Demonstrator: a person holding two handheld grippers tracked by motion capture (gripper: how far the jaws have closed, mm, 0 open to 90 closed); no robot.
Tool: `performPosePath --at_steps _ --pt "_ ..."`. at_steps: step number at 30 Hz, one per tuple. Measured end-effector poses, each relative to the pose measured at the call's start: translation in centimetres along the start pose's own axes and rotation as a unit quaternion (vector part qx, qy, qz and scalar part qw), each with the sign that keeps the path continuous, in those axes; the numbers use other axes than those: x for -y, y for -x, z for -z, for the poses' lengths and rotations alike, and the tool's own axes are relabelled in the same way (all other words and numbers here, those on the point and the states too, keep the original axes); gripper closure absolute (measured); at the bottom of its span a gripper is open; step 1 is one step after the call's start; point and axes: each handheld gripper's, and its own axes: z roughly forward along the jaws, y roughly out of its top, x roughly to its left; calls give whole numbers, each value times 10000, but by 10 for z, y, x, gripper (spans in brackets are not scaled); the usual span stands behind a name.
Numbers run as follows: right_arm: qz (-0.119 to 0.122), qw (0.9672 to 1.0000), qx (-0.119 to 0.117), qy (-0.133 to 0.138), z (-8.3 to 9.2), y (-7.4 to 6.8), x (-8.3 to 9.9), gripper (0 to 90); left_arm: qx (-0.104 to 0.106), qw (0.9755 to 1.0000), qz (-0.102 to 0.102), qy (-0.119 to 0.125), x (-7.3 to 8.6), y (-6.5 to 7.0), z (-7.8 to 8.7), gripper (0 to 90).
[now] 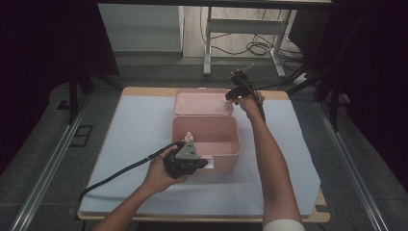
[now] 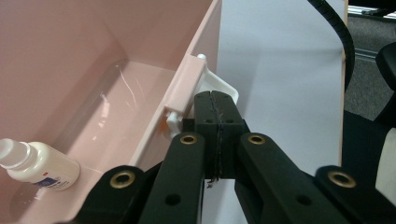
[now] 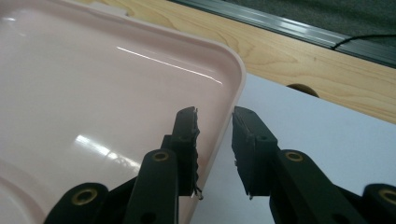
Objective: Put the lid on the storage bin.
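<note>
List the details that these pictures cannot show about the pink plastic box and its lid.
- Small white bottle label: left gripper view, print too small, cap cut by the edge.
- Pink plastic box front latch: high view, left gripper covers it.
- Pink lid rim contact: right gripper view, right gripper straddles it, touch unclear.

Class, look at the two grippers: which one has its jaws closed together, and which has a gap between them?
The left gripper, beside the pink box's front latch, is closed. The right gripper straddles the lid's rim, gap visible.

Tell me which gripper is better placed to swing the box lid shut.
Right. The right gripper straddles the lid rim, jaws not yet pressing. The left gripper is shut by the box front latch.
</note>
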Motion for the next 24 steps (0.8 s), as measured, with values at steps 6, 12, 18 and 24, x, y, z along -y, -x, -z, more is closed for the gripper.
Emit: performPosePath --at_steps 6,12,18,24 --pt "-61 9999 -18 -138 -6 1 1 747 6 10000 -54 -52 0 -1 1 900" --pt "-137 9998 43 -149 -4 -1 1 780 9 10000 -49 -50 0 -1 1 900" --pt "-173 9998 123 -33 2 -5 -1 801 9 10000 -47 -57 0 -1 1 900" --pt "-131 9995 267 86 7 -9 -2 816 15 10000 -2 -7 0 0 0 900"
